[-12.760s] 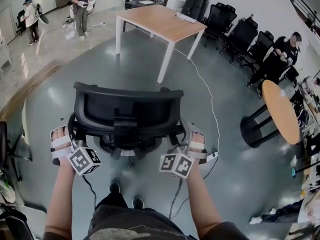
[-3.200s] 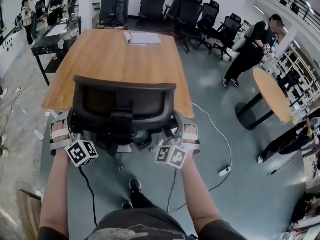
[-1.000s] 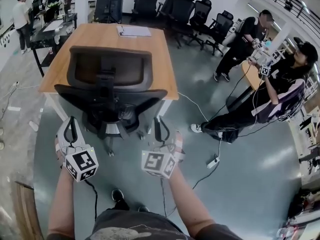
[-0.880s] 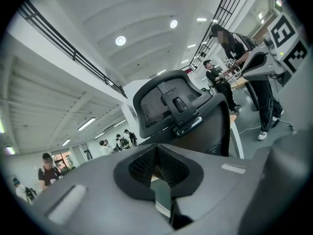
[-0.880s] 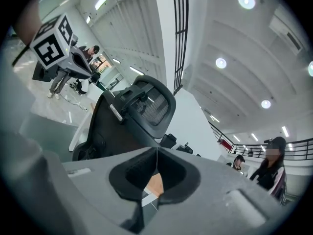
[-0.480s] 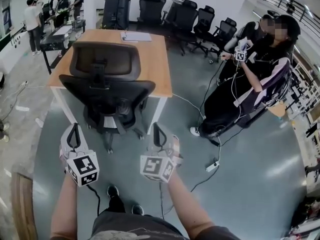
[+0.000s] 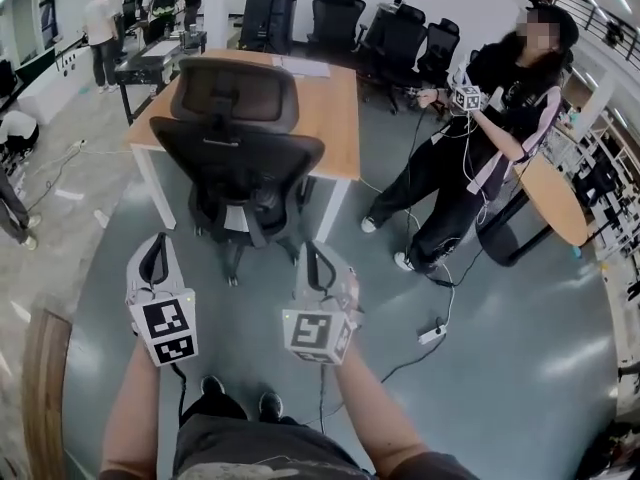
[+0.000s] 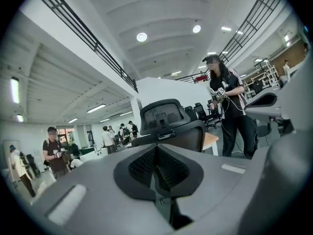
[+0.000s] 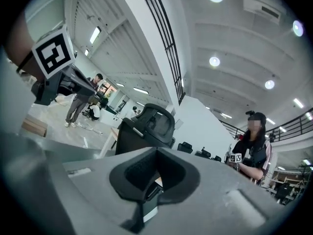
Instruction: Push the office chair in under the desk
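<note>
Office chair (image 7: 240,158): backrest at near edge of desk (image 7: 338,118), facing person. Left gripper (image 7: 153,260), right gripper (image 7: 314,268): jaws together, nothing held. Both 2 grippers clear of chair.

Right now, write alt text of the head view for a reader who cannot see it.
A black office chair stands at the near edge of a wooden desk, while the left gripper and right gripper, both shut and empty, hang short of it. A person stands at the right.
</note>
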`<state>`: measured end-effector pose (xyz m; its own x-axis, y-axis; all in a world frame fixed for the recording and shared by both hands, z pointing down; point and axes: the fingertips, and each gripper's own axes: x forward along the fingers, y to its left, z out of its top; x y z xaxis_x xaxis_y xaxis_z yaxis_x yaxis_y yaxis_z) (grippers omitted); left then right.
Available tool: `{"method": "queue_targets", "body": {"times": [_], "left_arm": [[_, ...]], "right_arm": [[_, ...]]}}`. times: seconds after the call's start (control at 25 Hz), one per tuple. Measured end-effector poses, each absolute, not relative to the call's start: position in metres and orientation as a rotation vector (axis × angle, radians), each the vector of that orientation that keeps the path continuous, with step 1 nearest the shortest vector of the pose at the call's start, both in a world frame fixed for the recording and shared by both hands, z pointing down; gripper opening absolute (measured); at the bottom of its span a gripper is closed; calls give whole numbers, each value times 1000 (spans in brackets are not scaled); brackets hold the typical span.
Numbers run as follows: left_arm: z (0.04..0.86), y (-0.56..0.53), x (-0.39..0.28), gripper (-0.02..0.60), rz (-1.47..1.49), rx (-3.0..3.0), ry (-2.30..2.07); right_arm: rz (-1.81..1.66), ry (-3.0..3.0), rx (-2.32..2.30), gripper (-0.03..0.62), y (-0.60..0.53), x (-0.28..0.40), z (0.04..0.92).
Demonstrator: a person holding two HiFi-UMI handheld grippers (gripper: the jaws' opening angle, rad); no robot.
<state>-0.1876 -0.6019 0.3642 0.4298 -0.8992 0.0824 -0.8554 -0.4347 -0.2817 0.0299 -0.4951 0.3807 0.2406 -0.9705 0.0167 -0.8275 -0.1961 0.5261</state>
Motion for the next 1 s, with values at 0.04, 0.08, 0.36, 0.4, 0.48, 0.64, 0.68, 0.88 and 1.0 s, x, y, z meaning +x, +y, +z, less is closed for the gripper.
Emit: {"method": "queue_targets", "body": {"times": [0.04,0.08,0.36,0.4,0.48,0.64,0.68,0.88,1.0], "left_arm": [[363,-600,-191,18,-319,-2487,1551],[363,-598,-194,18,-311,-2492,1555],[358,-585,-213,18,-257,-2592,1533],[359,-582,-216,18,-257,-2604,1522],[363,-575,-224,18,-264,-2639,1499],[375,-560,-247,18,-279,-2716,1481],[378,-557,-254,18,-281,-2726,1483],[385,-534,-285,18,-277,-2762,1468],[386,-521,-299,18,-277,-2776,1445]], "right_arm": [[-450,-1657,2084,-9,-494,26,381],[-452,-1668,2074,-9,-493,22,382],[-435,-1698,2070,-9,-481,-6,367],[-422,-1700,2080,-9,-478,-11,366],[-389,-1700,2094,-9,-472,-22,369],[-340,-1716,2088,-9,-457,-53,379],[-342,-1714,2083,-9,-453,-61,380],[-309,-1716,2076,-9,-433,-95,389],[-297,-1717,2068,-9,-422,-113,392]]}}
